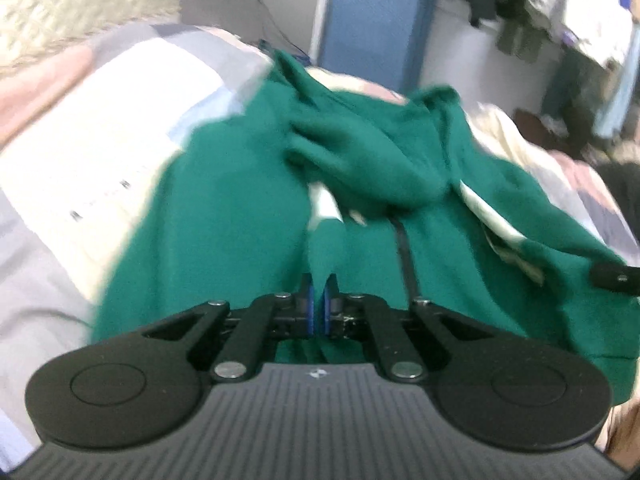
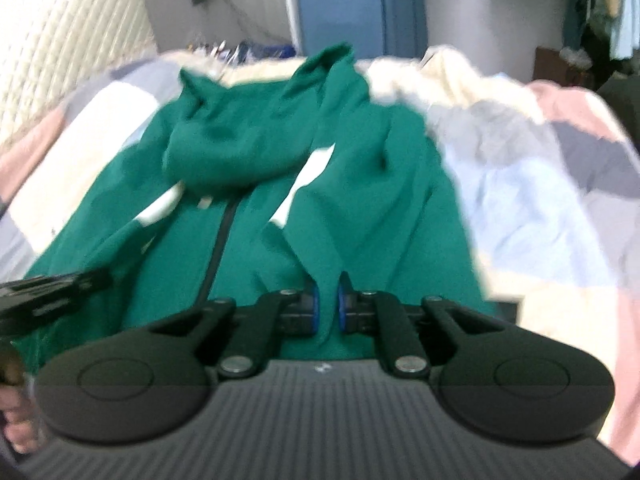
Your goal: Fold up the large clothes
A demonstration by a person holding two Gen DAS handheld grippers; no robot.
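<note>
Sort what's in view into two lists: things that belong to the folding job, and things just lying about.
Part of the job:
- green hooded jacket, near edge pinched
- left gripper, shut on it
- right gripper, shut on it

Just lying about:
- patchwork bedspread
- cream garment
- blue board
- hanging clothes

White walls point(image 2: 224, 8), cream quilted headboard point(image 2: 68, 48), blue upright panel point(image 2: 340, 8), pastel patchwork bedspread point(image 2: 540, 184), hanging clothes point(image 1: 516, 12).
</note>
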